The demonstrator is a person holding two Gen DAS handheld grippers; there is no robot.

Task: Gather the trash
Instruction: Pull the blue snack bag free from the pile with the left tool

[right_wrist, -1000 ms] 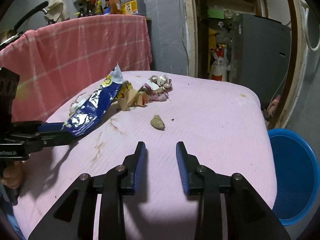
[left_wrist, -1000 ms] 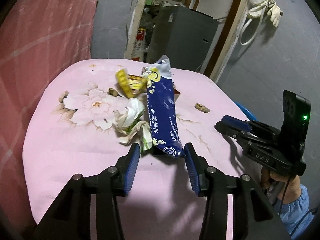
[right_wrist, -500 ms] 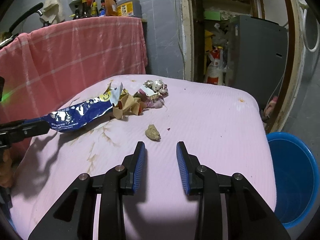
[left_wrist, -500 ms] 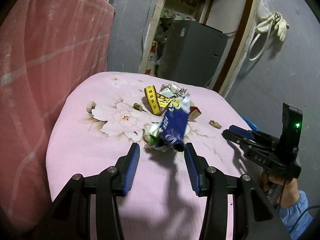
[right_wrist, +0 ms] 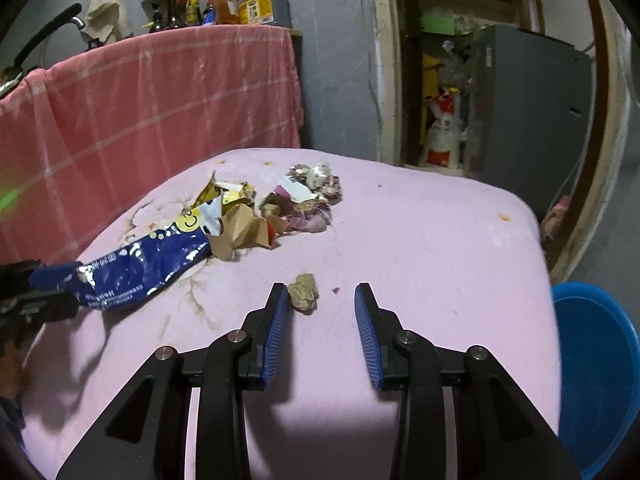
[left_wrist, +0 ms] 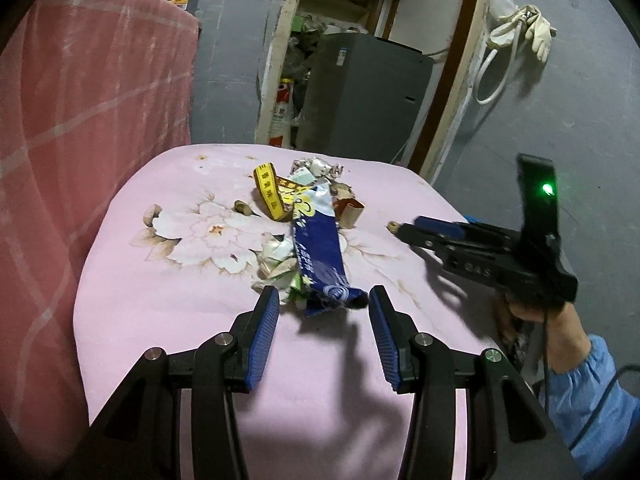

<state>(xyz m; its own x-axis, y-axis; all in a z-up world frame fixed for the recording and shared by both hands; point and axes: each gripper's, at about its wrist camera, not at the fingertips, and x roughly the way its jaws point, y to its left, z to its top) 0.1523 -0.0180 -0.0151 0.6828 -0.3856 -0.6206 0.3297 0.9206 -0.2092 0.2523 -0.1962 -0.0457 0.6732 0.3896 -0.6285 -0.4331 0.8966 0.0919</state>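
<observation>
Left tongs (left_wrist: 323,295) clamped on the near end of the blue wrapper (left_wrist: 318,240), with a pale scrap (left_wrist: 280,268) caught alongside it. Near end raised off the desk (right_wrist: 420,240), to judge by the shadow beneath; far end lying against the trash pile (right_wrist: 296,200) at mid-desk. Right tongs (right_wrist: 321,289) apart and empty, low over the desk, with a brown lump (right_wrist: 304,298) just beside the tip of the left-hand pad, not between the pads. Blue bin (right_wrist: 592,360) off the desk's right edge, lower down.

Risks from here, as judgement only:

- Thin hold. Only the crumpled tail of the wrapper in the grip, so a quick swing toward the bin likely to let slick foil slide out short of it.
- Dragging. With the far end touching the pile, a sideways pull apt to sweep loose paper and foil across the desk or over the edge.
- The pale scrap barely pinched, if at all; probably first to fall.
- Off-centre lump. Closing now likely to nudge it aside instead of catching it; better to shift the right tongs so as to straddle it first.
- Crossing paths. Bin on the right, held wrapper on the left, right tongs between them: some chance of collision.
</observation>
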